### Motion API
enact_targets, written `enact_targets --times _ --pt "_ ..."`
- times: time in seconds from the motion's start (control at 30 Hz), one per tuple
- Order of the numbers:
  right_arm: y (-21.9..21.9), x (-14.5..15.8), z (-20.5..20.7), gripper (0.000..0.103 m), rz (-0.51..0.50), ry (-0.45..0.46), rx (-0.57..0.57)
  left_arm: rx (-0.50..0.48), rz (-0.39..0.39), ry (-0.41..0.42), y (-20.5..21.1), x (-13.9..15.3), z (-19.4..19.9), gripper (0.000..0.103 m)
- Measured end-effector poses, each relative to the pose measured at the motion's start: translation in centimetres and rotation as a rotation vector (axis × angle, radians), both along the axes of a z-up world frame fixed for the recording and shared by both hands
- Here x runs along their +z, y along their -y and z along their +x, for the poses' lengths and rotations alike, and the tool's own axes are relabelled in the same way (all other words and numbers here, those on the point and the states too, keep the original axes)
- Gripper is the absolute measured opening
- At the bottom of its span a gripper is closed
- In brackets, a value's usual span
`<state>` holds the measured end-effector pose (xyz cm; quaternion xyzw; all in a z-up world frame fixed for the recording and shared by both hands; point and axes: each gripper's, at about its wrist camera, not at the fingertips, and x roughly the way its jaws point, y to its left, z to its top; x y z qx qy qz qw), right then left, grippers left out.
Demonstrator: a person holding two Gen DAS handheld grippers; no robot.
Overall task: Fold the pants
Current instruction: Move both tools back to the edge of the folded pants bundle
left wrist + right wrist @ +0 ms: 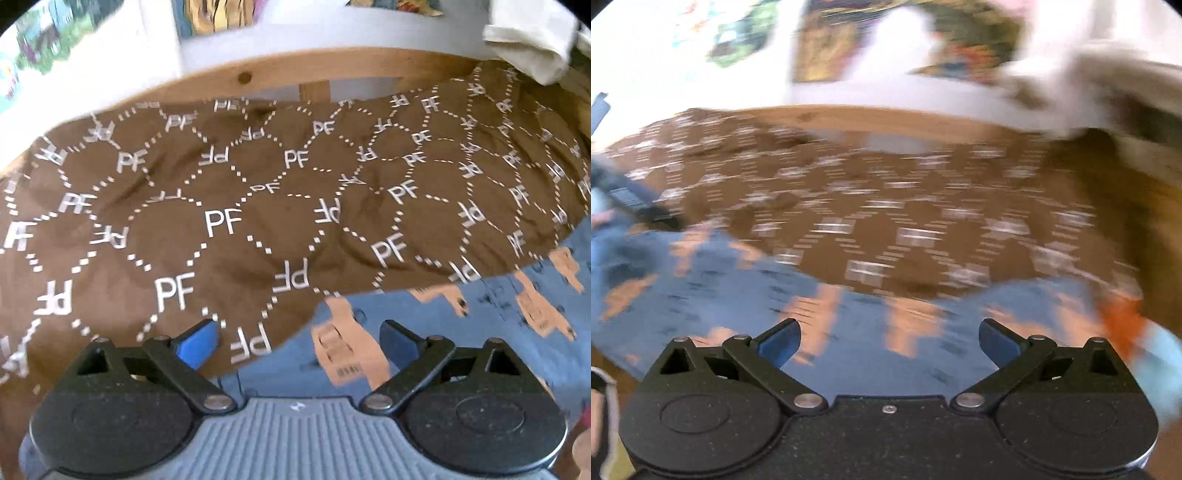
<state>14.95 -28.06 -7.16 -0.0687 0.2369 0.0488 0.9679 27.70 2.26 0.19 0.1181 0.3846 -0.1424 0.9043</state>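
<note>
The pants (424, 314) are blue with orange-pink printed shapes and lie flat on a brown bedcover (221, 221) printed with white "PF" letters. In the left wrist view they fill the lower right, and my left gripper (299, 341) hangs open over their edge with nothing between its blue fingertips (197, 345). The right wrist view is blurred. There the pants (738, 295) spread across the lower half, and my right gripper (890, 343) stands wide open above them, holding nothing. The other gripper (631, 199) shows dimly at the far left edge.
A wooden bed rail (277, 74) runs along the far side of the bedcover, with a white wall and colourful pictures (218, 14) behind it. A pale cloth (532, 40) lies at the far right corner. An orange patch (1123, 321) shows by the pants' right end.
</note>
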Motion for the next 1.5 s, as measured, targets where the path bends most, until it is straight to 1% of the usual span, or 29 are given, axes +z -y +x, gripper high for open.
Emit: enact_targets --times 0.03,0.1,0.17,0.2,0.23,0.3,0.4,0.5,0.53,0.6,0.67,0.73,0.8,0.87,0.9,0.93,0.97,1.0,1.03,1.07,1.1,1.17,1.23,1.3,1.33,1.4,1.47,1.5 --pt "-0.6 0.1 1.2 0.102 0.022 -0.02 0.067 -0.003 -0.022 -0.029 -0.2 -0.3 1.1 0.091" --pt "-2.1 0.2 3.9 0.102 0.037 -0.069 0.175 -0.016 -0.058 -0.082 -0.4 -0.8 3.2 0.09" --pt "-3.2 0.2 5.9 0.102 0.019 -0.106 0.213 -0.031 -0.082 -0.113 -0.6 -1.4 4.7 0.083" --pt "-3.7 0.2 6.6 0.102 0.012 -0.12 0.215 -0.045 -0.089 -0.134 -0.7 -1.7 5.2 0.072" --pt "-4.0 0.2 7.0 0.102 0.015 -0.128 0.219 -0.062 -0.097 -0.161 -0.7 -2.0 5.7 0.054" --pt "-4.3 0.2 7.3 0.102 0.043 -0.141 0.226 -0.105 -0.123 -0.22 -0.6 -2.4 6.3 0.038" --pt "-4.4 -0.4 6.8 0.102 0.059 -0.161 0.217 -0.165 -0.114 -0.239 -0.2 -2.5 6.3 0.038" --pt "-4.2 -0.7 5.8 0.102 0.067 -0.167 0.191 -0.179 -0.102 -0.227 0.1 -2.5 6.1 0.01" --pt "-4.0 -0.8 5.6 0.102 0.075 -0.171 0.186 -0.175 -0.088 -0.212 0.3 -2.4 5.9 0.009" --pt "-3.9 -1.4 5.5 0.102 0.076 -0.192 0.16 -0.182 -0.029 -0.162 1.2 -2.3 5.3 0.008" --pt "-3.7 -2.1 5.5 0.102 0.054 -0.205 0.114 -0.188 0.033 -0.113 2.4 -2.4 4.7 0.008" --pt "-3.5 -2.8 5.5 0.102 0.021 -0.2 0.067 -0.189 0.08 -0.1 3.1 -2.7 4.5 0.008" --pt "-3.0 -3.1 5.2 0.102 0.038 -0.196 0.048 -0.184 0.108 -0.1 3.6 -3.3 4.4 0.008" --pt "-2.9 -2.6 4.8 0.102 0.04 -0.196 0.029 -0.164 0.111 -0.096 3.8 -3.3 4.1 0.011" --pt "-2.8 -2.2 4.4 0.102 0.033 -0.186 0.025 -0.146 0.111 -0.09 3.9 -2.9 3.9 0.016" --pt "-2.7 -1.7 3.8 0.102 0.028 -0.174 0.022 -0.128 0.11 -0.074 4.1 -2.5 3.5 0.033" --pt "-2.4 -1.2 3.1 0.102 0.025 -0.16 0.014 -0.118 0.112 -0.059 4.4 -2.0 3.0 0.047" --pt "-2.0 -0.7 2.2 0.102 0.025 -0.147 -0.001 -0.116 0.108 -0.035 4.6 -1.5 2.8 0.07" --pt "-1.5 -0.3 1.3 0.102 0.027 -0.136 -0.019 -0.12 0.101 -0.003 5.0 -1.0 2.3 0.078" --pt "-0.9 0.2 0.4 0.102 0.032 -0.126 -0.043 -0.13 0.097 0.024 5.6 -0.5 1.7 0.08" --pt "-0.4 0.5 -0.4 0.102 0.036 -0.115 -0.069 -0.146 0.096 0.034 6.4 -0.1 1.3 0.082" --pt "1.1 1.2 -2.4 0.102 0.042 -0.075 -0.152 -0.184 0.085 0.035 8.4 0.6 0.8 0.087" --pt "2.6 1.6 -4.3 0.102 0.046 -0.037 -0.242 -0.229 0.064 0.032 10.6 1.4 0.2 0.095" --pt "4.3 1.6 -6.0 0.102 0.078 0.004 -0.329 -0.284 0.061 0.01 13.4 1.8 0.0 0.097" --pt "5.1 1.5 -6.9 0.102 0.106 0.026 -0.367 -0.322 0.074 -0.006 15.0 2.1 -0.2 0.097" --pt "6.7 1.2 -7.7 0.102 0.173 0.03 -0.415 -0.417 0.137 -0.025 18.4 2.2 -0.9 0.097" --pt "7.9 1.0 -8.0 0.102 0.237 0.045 -0.442 -0.525 0.215 -0.011 22.1 2.3 -2.0 0.097" --pt "8.4 1.0 -8.0 0.101 0.273 0.052 -0.453 -0.57 0.235 -0.005 23.7 2.2 -2.3 0.097"
